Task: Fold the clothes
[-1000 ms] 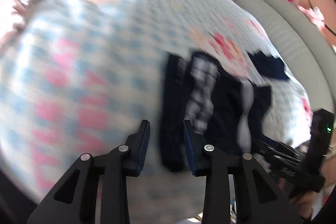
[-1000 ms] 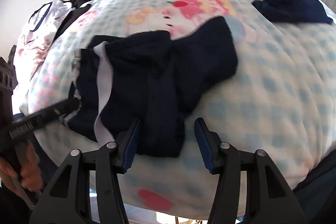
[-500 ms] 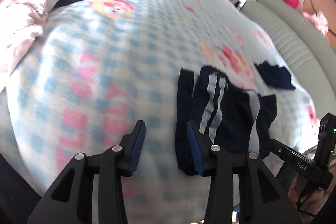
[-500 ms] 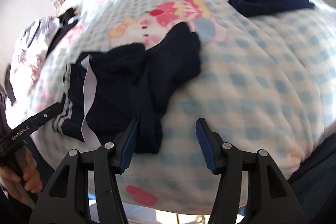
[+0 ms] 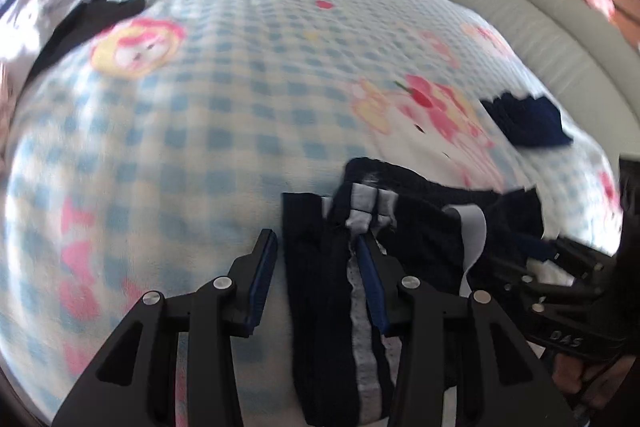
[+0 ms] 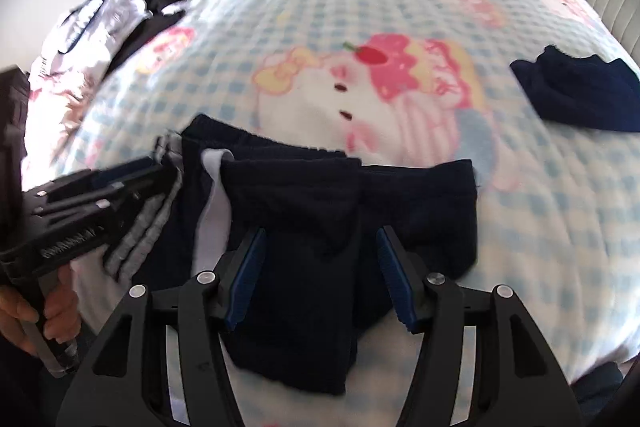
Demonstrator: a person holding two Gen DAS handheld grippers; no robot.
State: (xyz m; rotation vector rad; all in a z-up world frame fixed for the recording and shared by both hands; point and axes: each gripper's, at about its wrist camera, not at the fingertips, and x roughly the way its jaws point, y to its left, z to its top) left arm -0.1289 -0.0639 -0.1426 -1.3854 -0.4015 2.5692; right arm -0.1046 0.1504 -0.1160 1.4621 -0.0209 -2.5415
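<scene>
A dark navy garment (image 6: 304,203) with grey-white stripes lies crumpled at the near edge of the bed; it also shows in the left wrist view (image 5: 400,227). My left gripper (image 5: 316,271) is open, its fingers either side of the garment's striped left edge. My right gripper (image 6: 320,263) is open over the garment's dark right part, with fabric lying between the fingers. Each gripper shows in the other's view, the left one (image 6: 104,195) at the garment's left edge, the right one (image 5: 568,291) at its right.
The bed has a blue-checked cartoon blanket (image 6: 360,27). A folded navy item (image 6: 580,95) lies at the right, also in the left wrist view (image 5: 528,123). A pile of clothes (image 6: 112,23) sits at the far left. A padded grey headboard (image 5: 540,11) runs along the right.
Both grippers have moved in onto the garment's near edge. The garment now lies between each gripper's open fingers and looks larger in both views.
</scene>
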